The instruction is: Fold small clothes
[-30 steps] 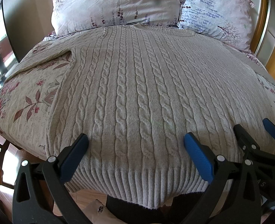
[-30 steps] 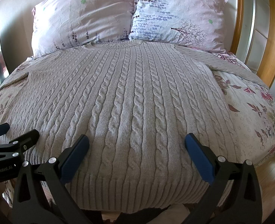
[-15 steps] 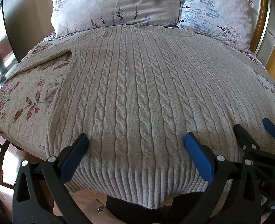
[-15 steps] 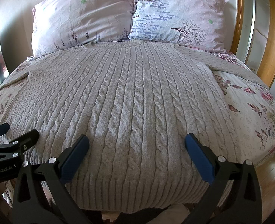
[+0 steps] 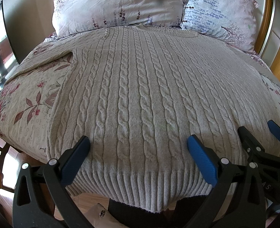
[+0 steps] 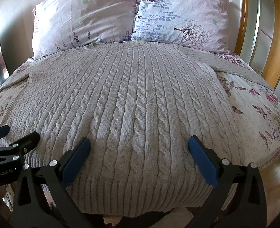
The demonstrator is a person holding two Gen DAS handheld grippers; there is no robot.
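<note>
Nearest the hem, both claws are hanging released, grasping nothing.
Left claw and right claw are hovering over the sweater, lying flat on the bed; I'd be pinching both hem corners evenly, below the pillows.

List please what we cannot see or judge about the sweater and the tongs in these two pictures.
- Cable-knit sweater cuffs: both sleeves run out toward the bed sides; their ends are not clear in either wrist view.
- Collar: partly hidden against the pillows.
- Hem: hangs over the bed edge, so what is under it is hidden.
- Left tongs and right tongs: open, but touching or hovering over the knit cannot be judged.
</note>
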